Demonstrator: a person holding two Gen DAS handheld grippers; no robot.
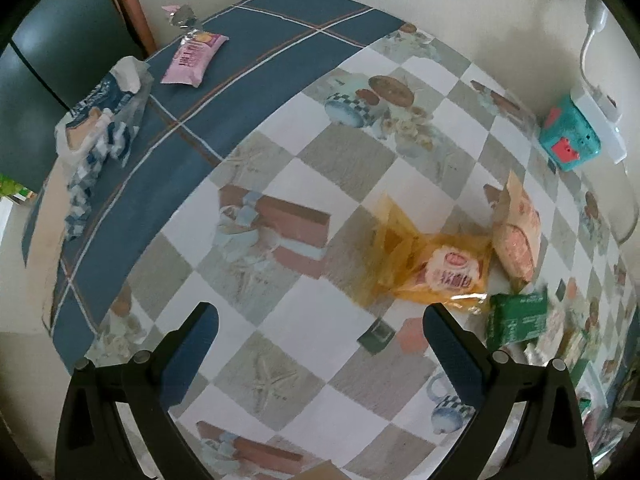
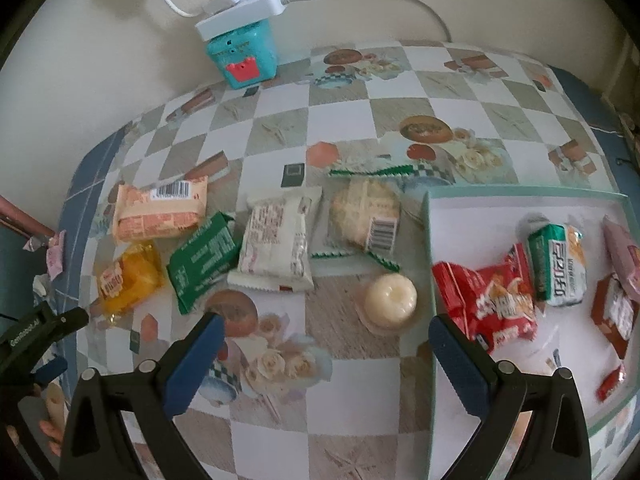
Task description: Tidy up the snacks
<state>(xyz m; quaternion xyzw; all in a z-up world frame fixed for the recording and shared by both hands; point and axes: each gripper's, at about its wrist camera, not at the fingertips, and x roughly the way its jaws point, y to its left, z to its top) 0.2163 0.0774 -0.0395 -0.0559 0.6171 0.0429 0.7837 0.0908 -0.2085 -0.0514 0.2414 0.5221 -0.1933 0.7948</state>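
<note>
Both the left gripper (image 1: 320, 320) and the right gripper (image 2: 326, 330) hang spread wide and empty. Loose snacks lie mid-frame in the right wrist view: yellow packet (image 2: 128, 276), green packet (image 2: 204, 260), round jelly cup (image 2: 390, 300) just beside the tray (image 2: 430, 240) at right. The slick, crinkly wrappers may slide away as the jaws close.

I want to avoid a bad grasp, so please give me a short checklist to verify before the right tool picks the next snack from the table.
1. Right tool open and empty: ok.
2. Left tool open and empty: ok.
3. Round pale-yellow cake in clear wrapper lies apart from other snacks, just ahead of the right tool: ok.
4. Shallow white box with pale-green rim has bare floor for more: ok.
5. Dark-green flat packet free to lift: not ok, its edge touches the white printed packet.
6. Snack weight or fragility: cannot tell.
</note>
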